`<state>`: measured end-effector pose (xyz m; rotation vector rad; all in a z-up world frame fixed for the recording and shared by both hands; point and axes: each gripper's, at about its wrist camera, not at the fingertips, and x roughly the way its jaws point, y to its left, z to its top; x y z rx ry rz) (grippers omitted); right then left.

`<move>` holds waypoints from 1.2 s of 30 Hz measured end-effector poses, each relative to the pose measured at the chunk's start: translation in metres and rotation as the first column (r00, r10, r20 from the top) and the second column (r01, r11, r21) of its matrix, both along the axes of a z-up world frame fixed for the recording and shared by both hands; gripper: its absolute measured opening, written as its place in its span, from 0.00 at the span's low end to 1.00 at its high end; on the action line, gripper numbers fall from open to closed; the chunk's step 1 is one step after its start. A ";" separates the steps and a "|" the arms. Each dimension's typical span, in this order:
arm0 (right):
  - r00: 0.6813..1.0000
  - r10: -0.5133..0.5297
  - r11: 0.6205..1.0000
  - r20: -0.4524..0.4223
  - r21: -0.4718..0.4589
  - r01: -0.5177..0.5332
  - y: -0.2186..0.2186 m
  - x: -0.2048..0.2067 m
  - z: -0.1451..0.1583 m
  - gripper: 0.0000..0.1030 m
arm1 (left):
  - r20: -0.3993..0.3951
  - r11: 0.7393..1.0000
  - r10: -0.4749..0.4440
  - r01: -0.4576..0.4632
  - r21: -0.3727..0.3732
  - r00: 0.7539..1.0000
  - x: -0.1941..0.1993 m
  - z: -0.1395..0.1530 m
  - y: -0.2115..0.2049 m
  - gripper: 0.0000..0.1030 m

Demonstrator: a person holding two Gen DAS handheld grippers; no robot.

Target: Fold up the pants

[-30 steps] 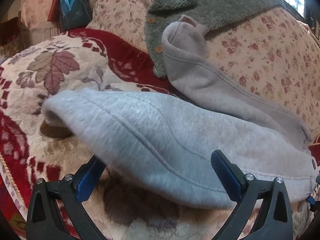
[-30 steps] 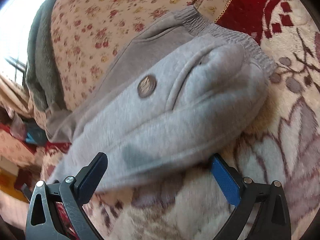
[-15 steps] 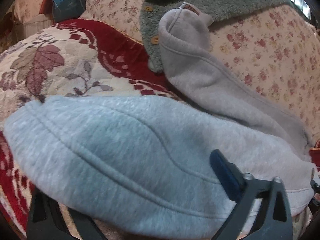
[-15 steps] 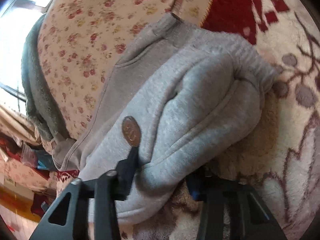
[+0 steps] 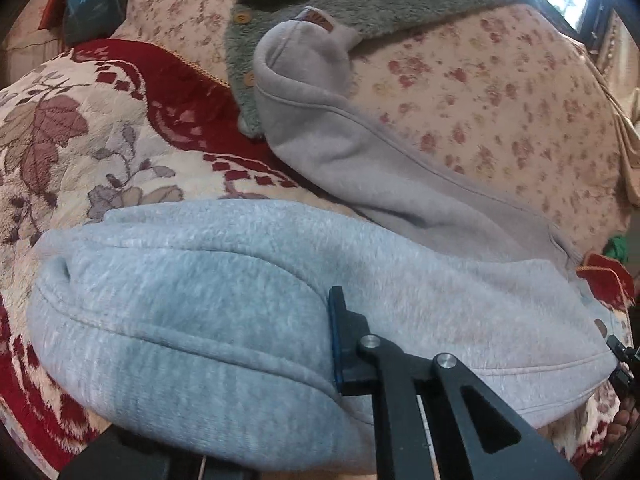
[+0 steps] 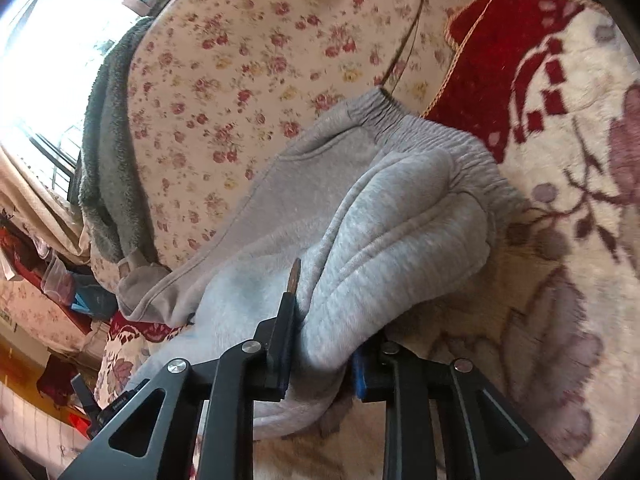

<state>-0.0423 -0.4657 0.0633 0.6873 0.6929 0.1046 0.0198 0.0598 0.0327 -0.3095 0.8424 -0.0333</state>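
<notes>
The grey sweatpants (image 5: pixel 224 280) lie on a red and cream floral blanket (image 5: pixel 80 128), one leg folded over toward me, the other (image 5: pixel 360 160) stretched up onto a flowered cushion. My left gripper (image 5: pixel 304 340) is shut on the folded leg's near edge; only its right finger shows, the left is under the cloth. In the right wrist view the pants (image 6: pixel 400 220) bunch at the elastic waistband (image 6: pixel 432 128). My right gripper (image 6: pixel 320 360) is shut on a thick fold of the pants below the waist, by a round brown patch.
A grey-green fleece jacket (image 5: pixel 360 4) with wooden buttons drapes over the flowered cushion (image 5: pixel 500 100) behind the pants. A blue bag (image 5: pixel 88 4) sits at far left. A bright window (image 6: pixel 52 40) lies beyond the cushion. The blanket (image 6: pixel 560 160) spreads to the right.
Both grippers moved forward onto the pants and closed from wide open. The cloth now bunches up between the fingers on each side.
</notes>
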 end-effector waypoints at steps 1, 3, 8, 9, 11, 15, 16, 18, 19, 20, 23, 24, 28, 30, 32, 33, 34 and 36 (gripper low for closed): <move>1.000 0.004 1.000 0.000 -0.012 -0.004 0.000 -0.006 0.003 0.24 | -0.001 1.000 -0.006 0.006 -0.001 1.000 -0.003 0.000 0.001 0.10; 1.000 0.013 0.999 -0.003 -0.036 -0.013 0.000 -0.023 0.007 0.23 | 0.000 1.000 -0.024 0.024 -0.001 1.000 -0.012 0.001 0.001 0.10; 0.999 0.030 0.998 -0.026 -0.061 -0.032 0.004 -0.062 0.012 0.23 | -0.005 0.998 -0.063 0.063 0.018 0.998 -0.037 -0.001 0.001 0.10; 0.999 0.038 0.997 -0.029 -0.065 -0.040 0.005 -0.073 0.013 0.23 | -0.003 0.997 -0.070 0.070 0.022 0.998 -0.043 -0.001 0.001 0.10; 0.998 0.055 0.995 -0.030 -0.078 -0.057 0.009 -0.090 0.016 0.23 | -0.005 0.997 -0.073 0.073 0.022 0.997 -0.052 -0.003 0.003 0.10; 0.993 0.056 0.994 -0.100 -0.093 -0.066 0.011 -0.098 -0.003 0.26 | -0.027 0.999 -0.038 0.039 0.022 0.999 -0.063 -0.016 0.013 0.43; 0.988 0.046 0.993 -0.149 -0.101 -0.062 0.010 -0.095 -0.012 0.28 | -0.028 1.000 -0.023 0.024 0.016 0.999 -0.064 -0.017 0.016 0.53; 0.979 0.034 0.995 -0.200 -0.088 -0.052 0.006 -0.093 -0.021 0.32 | -0.013 0.999 0.029 -0.029 -0.032 0.999 -0.071 -0.018 0.031 0.73; 0.978 0.034 0.994 -0.204 -0.093 -0.053 0.004 -0.093 -0.021 0.36 | -0.005 0.998 0.042 -0.042 -0.049 0.999 -0.075 -0.017 0.036 0.73; 0.978 0.029 0.993 -0.207 -0.110 -0.053 0.004 -0.094 -0.019 0.41 | 0.004 0.996 0.060 -0.060 -0.067 0.998 -0.079 -0.016 0.043 0.74; 0.982 -0.017 0.979 -0.189 -0.204 -0.022 -0.004 -0.101 -0.005 0.66 | 0.012 0.985 0.131 -0.129 -0.114 0.991 -0.087 -0.015 0.069 0.86; 0.984 -0.042 0.973 -0.173 -0.230 0.001 -0.009 -0.104 0.001 0.73 | 0.007 0.980 0.149 -0.146 -0.133 0.989 -0.087 -0.016 0.077 0.86; 0.983 -0.093 0.969 -0.157 -0.240 0.053 -0.026 -0.104 0.011 0.79 | -0.007 0.960 0.211 -0.208 -0.185 0.978 -0.082 -0.019 0.098 0.86; 0.980 -0.115 0.969 -0.162 -0.235 0.075 -0.034 -0.101 0.011 0.81 | 0.030 0.959 0.250 -0.243 -0.144 0.968 -0.078 -0.014 0.105 0.78; 0.975 -0.134 0.967 -0.176 -0.240 0.090 -0.042 -0.093 0.009 0.83 | 0.024 0.957 0.283 -0.281 -0.066 0.959 -0.071 -0.014 0.110 0.45; 0.973 -0.143 0.965 -0.183 -0.242 0.096 -0.046 -0.089 0.006 0.83 | -0.008 0.955 0.295 -0.295 -0.025 0.955 -0.065 -0.016 0.114 0.40; 0.970 -0.149 0.965 -0.191 -0.241 0.100 -0.049 -0.085 0.004 0.84 | -0.024 0.956 0.292 -0.293 -0.027 0.956 -0.063 -0.018 0.118 0.40; 0.964 -0.160 0.967 -0.214 -0.229 0.110 -0.057 -0.077 -0.004 0.84 | -0.027 0.960 0.276 -0.277 -0.039 0.961 -0.066 -0.017 0.120 0.41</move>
